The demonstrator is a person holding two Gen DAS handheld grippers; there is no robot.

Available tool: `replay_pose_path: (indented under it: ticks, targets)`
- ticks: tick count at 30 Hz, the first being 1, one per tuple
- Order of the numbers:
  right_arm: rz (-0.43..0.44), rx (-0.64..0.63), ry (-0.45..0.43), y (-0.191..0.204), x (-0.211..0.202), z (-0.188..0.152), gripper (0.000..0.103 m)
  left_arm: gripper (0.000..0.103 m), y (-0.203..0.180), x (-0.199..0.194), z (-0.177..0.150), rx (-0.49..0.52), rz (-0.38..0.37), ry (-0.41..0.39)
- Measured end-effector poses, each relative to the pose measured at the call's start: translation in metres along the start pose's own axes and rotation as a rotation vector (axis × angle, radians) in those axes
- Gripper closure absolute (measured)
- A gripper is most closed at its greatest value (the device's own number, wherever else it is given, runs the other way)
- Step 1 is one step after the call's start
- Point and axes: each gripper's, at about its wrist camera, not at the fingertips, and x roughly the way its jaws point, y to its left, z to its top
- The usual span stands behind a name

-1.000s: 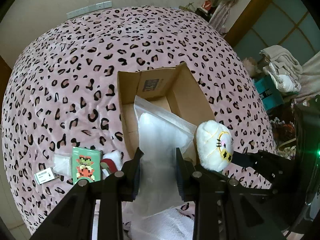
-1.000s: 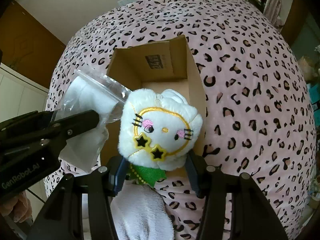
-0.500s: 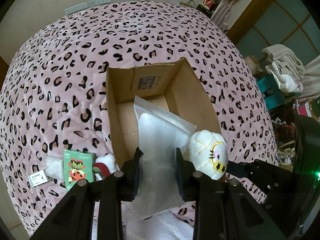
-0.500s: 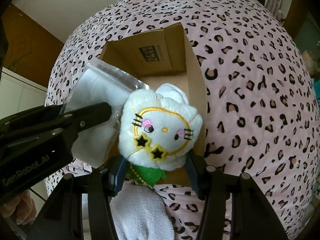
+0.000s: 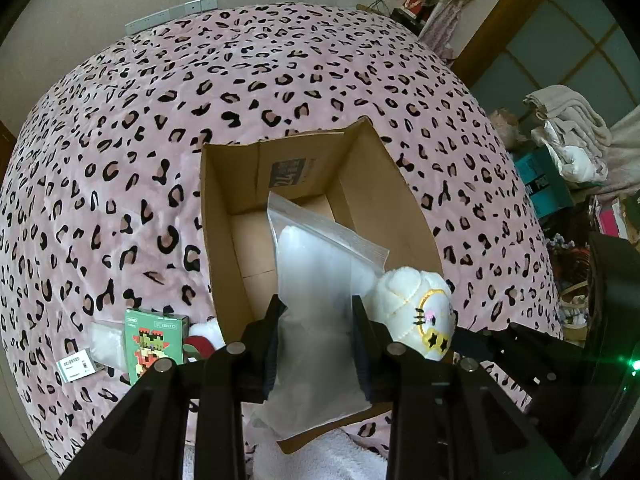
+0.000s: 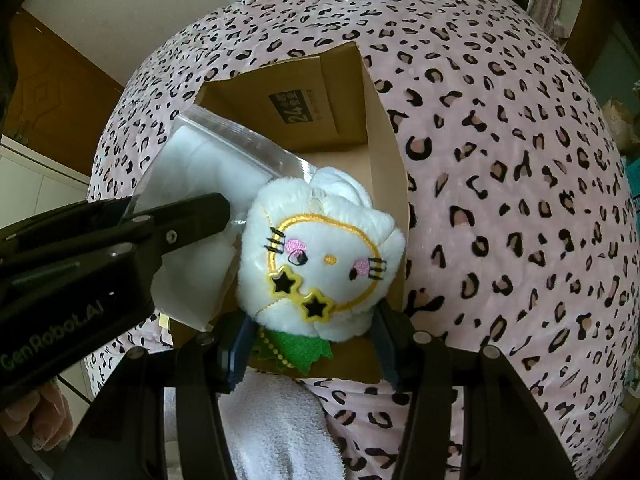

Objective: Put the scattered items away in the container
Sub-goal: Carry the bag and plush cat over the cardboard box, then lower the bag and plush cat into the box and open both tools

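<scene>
While clamped on the bag (image 5: 316, 300) by left gripper (image 5: 316, 322) and the plush toy (image 6: 320, 264) by right gripper (image 6: 310, 344), hung directly above the open box (image 5: 224, 248), bag lengthwise along it.

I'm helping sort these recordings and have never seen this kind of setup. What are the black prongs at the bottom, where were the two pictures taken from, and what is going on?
There is no robot arm here. A person carries a handheld gripper in each hand, and each has a wide-angle camera looking along its two black fingers. So one picture is from the left gripper, the other from the right gripper.

The left one is shut on a clear plastic bag with something white inside. The right one is shut on a white plush toy with yellow star glasses. Both are held over an open cardboard box, which sits on a pink leopard-print blanket.

Still lying on the blanket beside the box are a green box with a pixel figure, a small white packet and something red and white.
</scene>
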Motion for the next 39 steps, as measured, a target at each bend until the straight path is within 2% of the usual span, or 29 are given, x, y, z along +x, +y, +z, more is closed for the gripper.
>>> replay_pose_path:
  ticks: [7, 10, 12, 14, 19, 26, 39]
  targets:
    - [-0.007, -0.005, 0.006, 0.0, 0.004, 0.0, 0.049, 0.072, 0.002, 0.004, 0.0, 0.013, 0.012, -0.002]
    - [-0.023, -0.013, 0.007, -0.001, 0.005, 0.0, 0.048, 0.064, 0.002, 0.002, 0.001, 0.012, 0.02, -0.011]
    - [-0.038, -0.015, 0.007, -0.001, 0.007, 0.0, 0.044, 0.055, 0.003, 0.0, 0.002, 0.003, 0.028, -0.016]
    - [-0.042, -0.006, 0.007, -0.003, 0.006, 0.001, 0.04, 0.052, 0.004, -0.005, 0.004, -0.005, 0.029, -0.026]
    - [-0.065, -0.012, -0.007, 0.0, -0.002, 0.001, 0.037, 0.052, 0.005, -0.018, 0.004, -0.005, 0.03, -0.052]
    - [-0.099, -0.031, -0.013, 0.01, -0.011, 0.0, 0.032, 0.052, 0.009, -0.026, -0.002, -0.008, 0.046, -0.047]
    - [-0.135, -0.06, -0.009, 0.022, -0.023, -0.009, 0.032, 0.052, 0.024, -0.045, -0.017, -0.018, 0.076, -0.041]
